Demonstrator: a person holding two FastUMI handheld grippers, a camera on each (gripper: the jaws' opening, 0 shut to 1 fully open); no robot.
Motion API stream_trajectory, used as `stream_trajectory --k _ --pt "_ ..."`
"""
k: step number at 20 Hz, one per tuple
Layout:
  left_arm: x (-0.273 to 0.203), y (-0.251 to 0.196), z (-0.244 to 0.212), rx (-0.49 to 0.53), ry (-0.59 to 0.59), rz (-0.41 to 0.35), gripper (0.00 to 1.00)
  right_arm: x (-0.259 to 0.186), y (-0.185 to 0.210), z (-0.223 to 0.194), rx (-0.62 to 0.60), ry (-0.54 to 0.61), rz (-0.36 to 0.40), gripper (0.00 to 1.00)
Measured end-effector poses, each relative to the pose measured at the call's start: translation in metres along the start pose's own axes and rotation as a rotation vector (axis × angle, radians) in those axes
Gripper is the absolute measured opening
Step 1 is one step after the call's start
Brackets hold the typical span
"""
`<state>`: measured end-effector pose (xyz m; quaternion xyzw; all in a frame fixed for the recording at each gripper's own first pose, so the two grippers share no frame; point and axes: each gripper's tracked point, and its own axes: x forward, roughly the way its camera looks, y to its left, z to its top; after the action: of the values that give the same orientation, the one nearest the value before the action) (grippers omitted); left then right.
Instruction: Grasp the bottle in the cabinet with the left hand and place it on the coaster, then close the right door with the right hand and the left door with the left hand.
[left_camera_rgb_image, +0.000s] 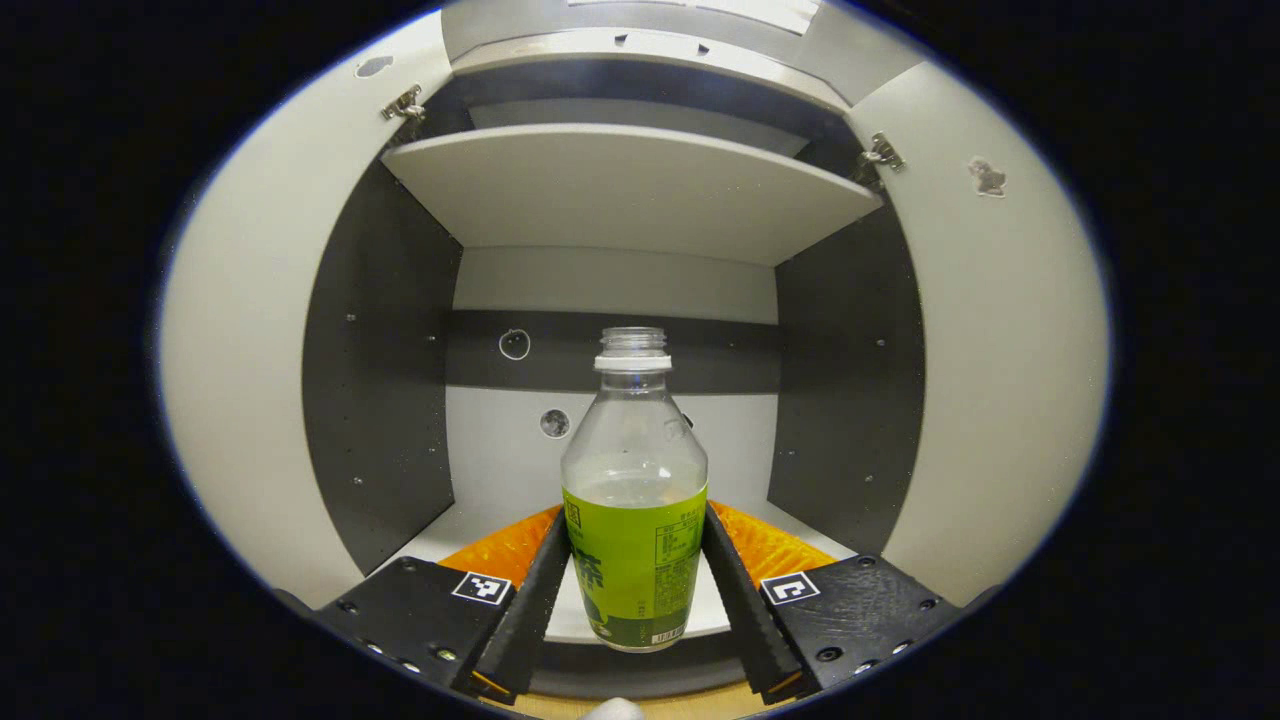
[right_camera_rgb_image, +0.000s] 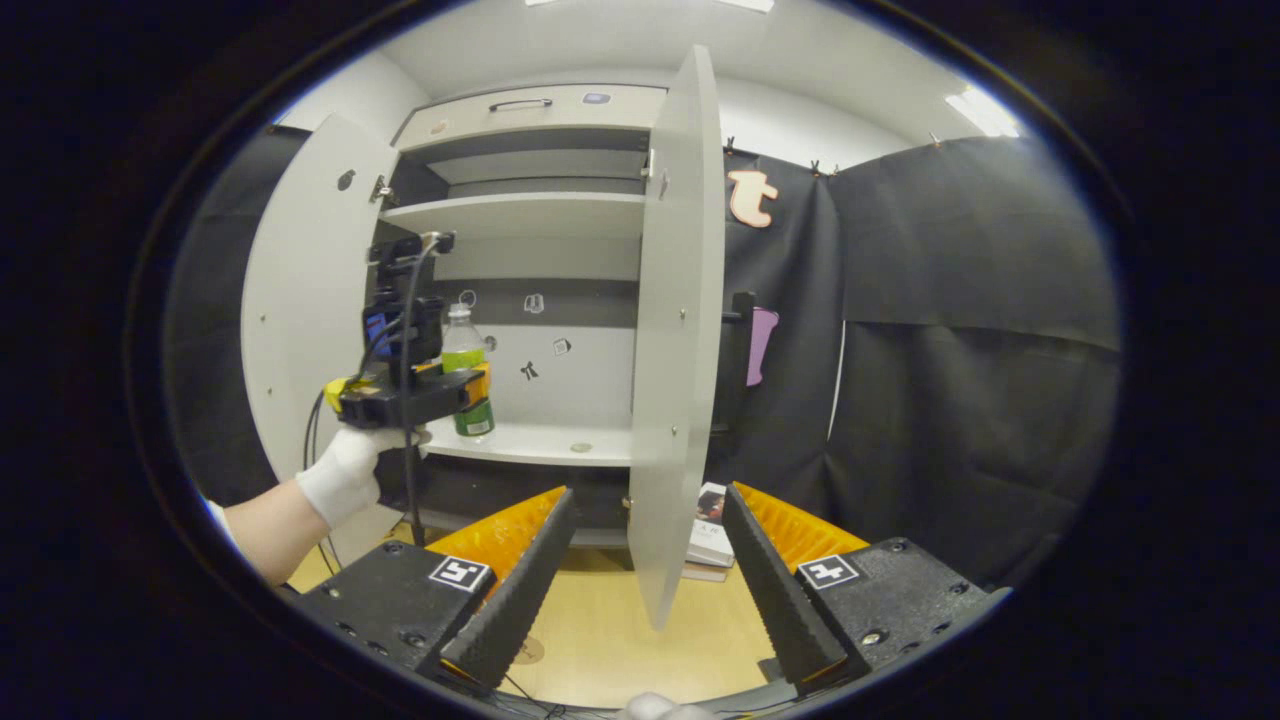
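A clear bottle (left_camera_rgb_image: 634, 500) with a green label and a white neck ring stands upright at the front of the cabinet's lower shelf (left_camera_rgb_image: 715, 605). My left gripper (left_camera_rgb_image: 634, 590) is shut on it, one finger pressing each side of the label. In the right gripper view the same bottle (right_camera_rgb_image: 464, 350) sits in the left gripper (right_camera_rgb_image: 470, 388), which a white-gloved hand (right_camera_rgb_image: 345, 475) holds at the cabinet's left side. My right gripper (right_camera_rgb_image: 640, 600) hangs open over the wooden table (right_camera_rgb_image: 610, 640), just before the edge of the open right door (right_camera_rgb_image: 680, 330). The left door (right_camera_rgb_image: 310, 300) also stands open.
An upper shelf (left_camera_rgb_image: 630, 190) spans the cabinet above the bottle. Both doors (left_camera_rgb_image: 240, 350) (left_camera_rgb_image: 1000, 380) flank the opening. Books (right_camera_rgb_image: 710, 540) lie on the table behind the right door. A small round flat thing (right_camera_rgb_image: 527, 650) lies on the table beside my right gripper's left finger.
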<state>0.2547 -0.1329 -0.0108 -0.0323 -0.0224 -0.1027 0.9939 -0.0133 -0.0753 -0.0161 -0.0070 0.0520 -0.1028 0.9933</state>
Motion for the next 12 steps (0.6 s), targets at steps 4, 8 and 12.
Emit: stream_trajectory --k 4,8,12 --pt "-0.069 -0.022 -0.024 -0.010 0.010 -0.067 0.75 -0.008 -0.004 -0.011 -0.012 0.009 0.002 0.95" --pt "-0.119 -0.035 -0.062 0.034 0.014 -0.113 0.76 -0.022 -0.011 -0.027 -0.015 0.023 0.004 0.95" --pt "-0.162 -0.044 -0.117 0.036 0.047 -0.141 0.76 -0.031 -0.017 -0.042 -0.015 0.048 0.005 0.97"
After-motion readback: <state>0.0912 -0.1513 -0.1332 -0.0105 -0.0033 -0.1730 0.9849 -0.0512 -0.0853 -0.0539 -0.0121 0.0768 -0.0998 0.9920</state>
